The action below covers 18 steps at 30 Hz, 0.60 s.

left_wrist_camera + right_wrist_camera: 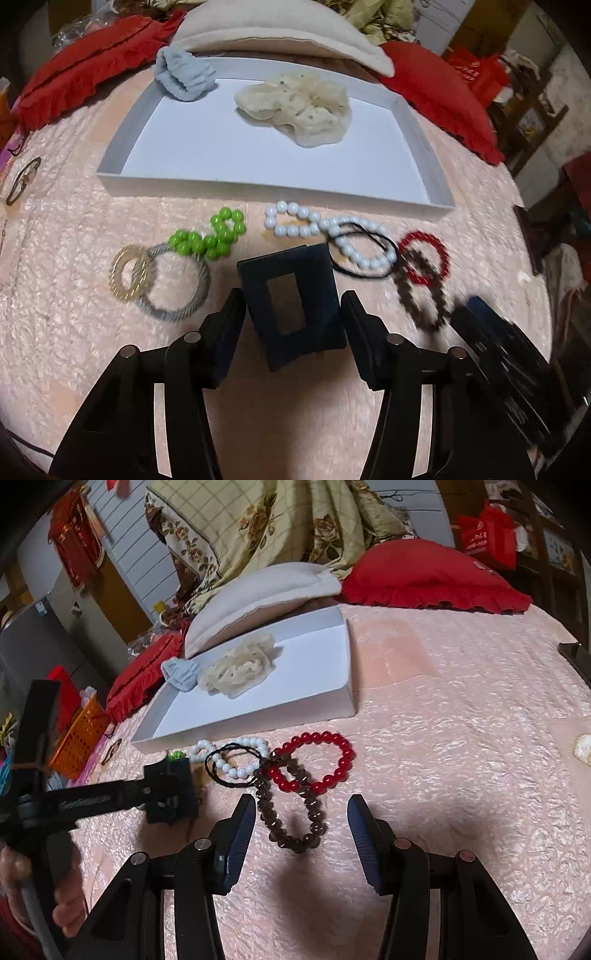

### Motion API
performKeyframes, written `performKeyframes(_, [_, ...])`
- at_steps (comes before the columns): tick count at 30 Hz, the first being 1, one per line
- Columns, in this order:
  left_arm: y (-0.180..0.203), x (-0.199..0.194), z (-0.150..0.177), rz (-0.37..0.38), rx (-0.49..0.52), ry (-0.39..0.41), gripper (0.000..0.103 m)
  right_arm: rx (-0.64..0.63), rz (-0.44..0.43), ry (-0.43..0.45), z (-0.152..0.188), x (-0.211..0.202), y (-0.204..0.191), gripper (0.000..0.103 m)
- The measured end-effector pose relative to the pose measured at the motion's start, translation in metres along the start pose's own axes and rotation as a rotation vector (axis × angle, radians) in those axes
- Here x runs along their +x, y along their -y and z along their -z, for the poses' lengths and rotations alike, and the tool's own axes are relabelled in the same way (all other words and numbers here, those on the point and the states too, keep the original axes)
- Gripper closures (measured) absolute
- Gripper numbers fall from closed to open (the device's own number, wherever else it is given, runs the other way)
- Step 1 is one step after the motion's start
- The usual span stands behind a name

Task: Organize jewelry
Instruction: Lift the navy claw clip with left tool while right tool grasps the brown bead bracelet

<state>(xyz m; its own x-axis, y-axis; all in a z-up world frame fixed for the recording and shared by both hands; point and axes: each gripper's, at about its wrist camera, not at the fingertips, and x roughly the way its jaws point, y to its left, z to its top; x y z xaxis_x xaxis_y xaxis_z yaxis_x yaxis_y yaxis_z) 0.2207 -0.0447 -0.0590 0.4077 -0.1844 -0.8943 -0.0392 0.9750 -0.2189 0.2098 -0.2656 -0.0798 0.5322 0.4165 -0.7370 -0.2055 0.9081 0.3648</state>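
up close in the left wrist view, the left gripper [293, 314] has its two black, matte fingers spread apart on either side of a dark rectangular hair claw [291, 299] with a cut-out window, which lies on the pink quilted bedspread [74, 295]; whether the pads touch it cannot be told. beyond it, a loose row of jewelry sits on the textured cover: a flat gold ring [129, 274] overlapping a twisted grey rope ring [177, 284], a glossy green bead bracelet [212, 234], a smooth white bead bracelet [332, 232] crossed by a thin black elastic [364, 251], and a red bead bracelet [424, 256] linked with a brown bead bracelet [421, 295]. farther back lies a shallow white tray [258, 184] holding a fuzzy pale-blue scrunchie [183, 75] and a gauzy cream scrunchie [299, 107]. the right gripper [491, 332] shows blurred at the lower right. from the right wrist view, the right gripper [301, 834] hangs over the bedspread [461, 757] with its ribbed blue-edged fingers wide apart and empty, the brown bead bracelet [291, 812] lying between them in a long loop, touching the round red bead bracelet [321, 760]. to the left, the left gripper [173, 786] sits at the hair claw [184, 775], near the white beads [236, 760] and the tray [258, 720].
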Motion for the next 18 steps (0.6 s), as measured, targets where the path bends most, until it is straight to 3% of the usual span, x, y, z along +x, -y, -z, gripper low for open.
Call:
performKeyframes(4, [-0.011, -0.030, 0.016, 0.061, 0.005, 0.030, 0.051, -0.032, 0.058, -0.034, 0.002, 0.013, -0.007, 0.070])
performKeyframes(8, [-0.017, -0.056, 0.029, 0.047, 0.027, 0.090, 0.051, -0.040, 0.113, -0.043, 0.006, 0.023, -0.009, 0.094])
performKeyframes(18, [-0.035, -0.097, 0.036, 0.036, 0.044, 0.194, 0.051, -0.039, 0.070, 0.025, -0.008, -0.021, -0.021, 0.095])
